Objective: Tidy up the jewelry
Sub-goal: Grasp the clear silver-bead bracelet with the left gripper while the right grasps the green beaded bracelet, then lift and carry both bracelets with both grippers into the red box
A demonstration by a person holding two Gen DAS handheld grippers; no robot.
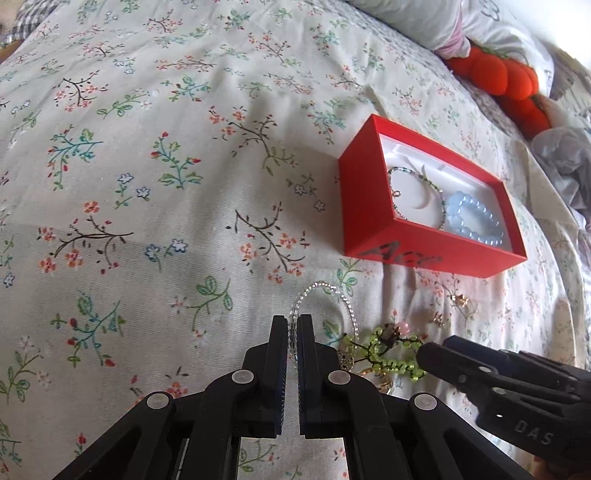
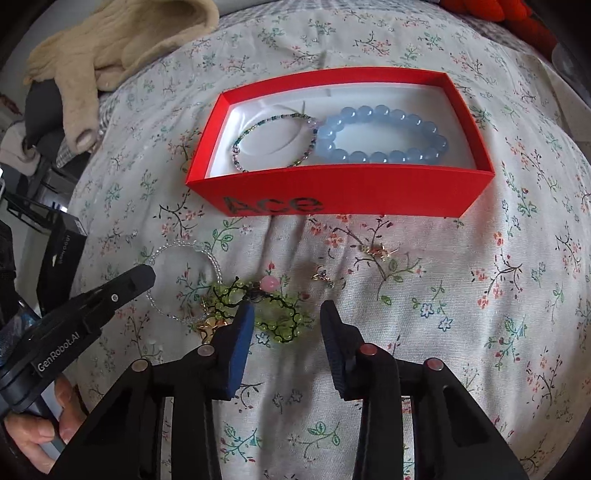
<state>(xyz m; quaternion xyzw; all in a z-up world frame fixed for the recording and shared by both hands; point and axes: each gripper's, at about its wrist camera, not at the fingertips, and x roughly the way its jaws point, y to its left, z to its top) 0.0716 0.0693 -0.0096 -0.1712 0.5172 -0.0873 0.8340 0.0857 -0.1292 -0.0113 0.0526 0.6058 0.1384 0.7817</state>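
The left gripper (image 1: 292, 332) is pinching the clear beaded bracelet (image 1: 325, 291) for boxing; the right gripper (image 2: 287, 314), spread, is waiting near the green beaded piece (image 2: 280, 317).

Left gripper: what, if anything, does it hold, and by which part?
The left gripper is shut on the clear bracelet, pinching its near side. The right gripper is open, holding nothing.

Clear glass-bead bracelet (image 1: 325, 306): near arc hidden btwn black left gripper (image 1: 292, 325) pads. Small gold trinkets (image 2: 375, 251) too tiny to ID. Orange plush toy (image 2: 491, 11) cut off at top edge.
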